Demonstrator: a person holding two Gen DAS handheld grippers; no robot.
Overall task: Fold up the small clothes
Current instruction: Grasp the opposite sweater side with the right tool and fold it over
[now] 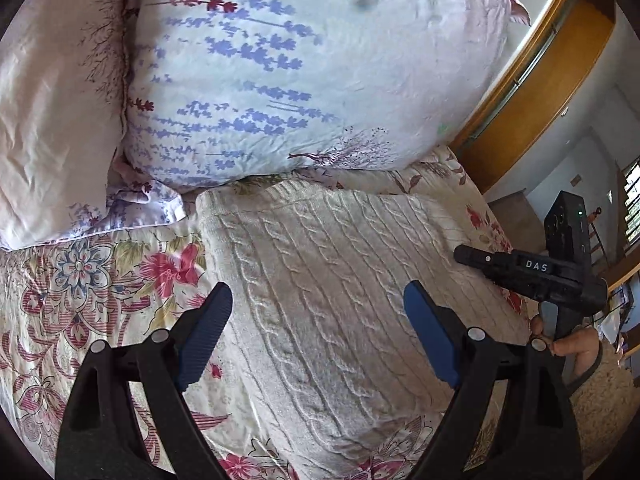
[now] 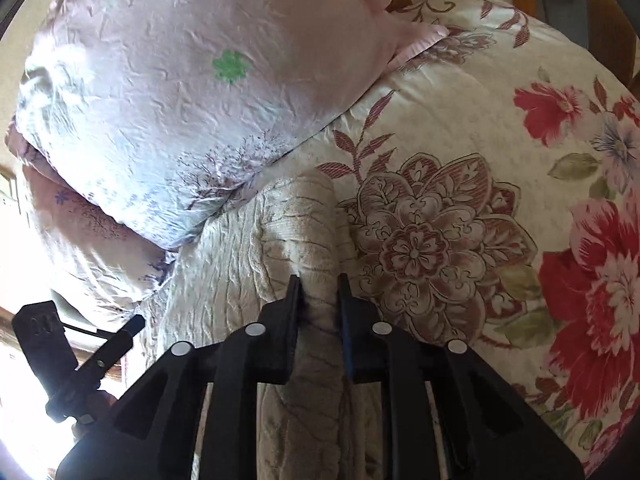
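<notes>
Only the right wrist view showed the right gripper [image 2: 320,292] clamped on one cream knitted garment's [image 1: 320,272] edge on the bed [image 2: 460,120]; left gripper [image 1: 318,320] stood apart above it, beside two pillows [image 1: 280,60].

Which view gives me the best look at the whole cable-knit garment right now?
The left wrist view: the cable-knit garment lies spread on the floral bedspread below the open left gripper, most of it visible. The right wrist view shows only one bunched edge pinched in the right gripper.
</notes>
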